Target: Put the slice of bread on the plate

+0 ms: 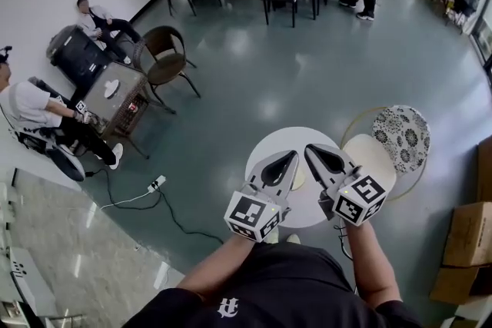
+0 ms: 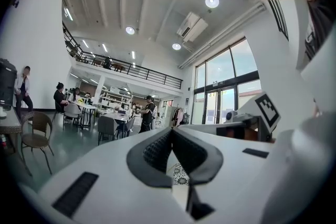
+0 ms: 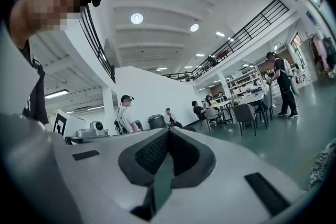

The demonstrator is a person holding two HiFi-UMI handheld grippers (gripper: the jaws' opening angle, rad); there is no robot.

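At 9 o'clock in the head view, a person (image 1: 31,107) sits by the wall. A brown chair (image 1: 165,57) stands near them on the green floor (image 1: 307,81). A white plug strip (image 1: 156,183) lies on the floor at 9 o'clock from the desk.

The left gripper (image 1: 293,155) is held over the 7 o'clock side of the round white desk (image 1: 286,138). Its fingers (image 2: 156,152) are clenched. The tips touch and there is nothing between them. They hold nothing and touch nothing.

A small pale thing (image 1: 298,180) lies on the desk, right between the two grippers. It may be the bread, but most of it is hidden, so I cannot tell.

The right gripper (image 1: 309,148) is just beside the left one, over the 5 o'clock side of the desk. Its fingers (image 3: 152,152) are clenched too, tip to tip, and they are empty.

At 3 o'clock from the desk is a round cream thing (image 1: 373,157), right at the desk's edge. At 2 o'clock is a round flowered thing (image 1: 403,136) with a thin gold ring (image 1: 350,119) around it. The flowered thing also peeks out under the left fingers in the left gripper view. I cannot tell which of these is the plate.

Brown boxes (image 1: 469,230) sit on the floor at 4 o'clock.
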